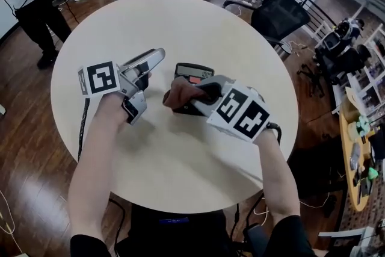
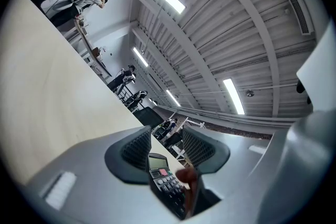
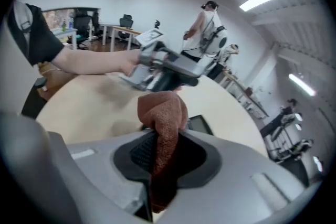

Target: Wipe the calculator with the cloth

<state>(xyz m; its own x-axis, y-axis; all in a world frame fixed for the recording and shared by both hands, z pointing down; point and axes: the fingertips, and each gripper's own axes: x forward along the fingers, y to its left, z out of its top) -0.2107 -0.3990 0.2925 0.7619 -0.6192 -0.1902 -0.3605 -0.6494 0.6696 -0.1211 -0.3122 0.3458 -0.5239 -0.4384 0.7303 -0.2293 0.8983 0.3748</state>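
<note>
Head view steeply down over table (image 1: pixel 180 27), gripper views low, close, all seemingly sharing calculator (image 1: pixel 194 72)

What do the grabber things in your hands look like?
Both are smooth grey plastic. The left gripper and right gripper have tongs lined with black bumpy pads. Each carries a white cube printed with black square markers. A black cable trails from the left one. The sleeves are short and black.

Round table (image 1: pixel 180 27); black chair (image 1: pixel 278 16) beyond; perhaps a cluttered bench (image 1: pixel 348 129).
</note>
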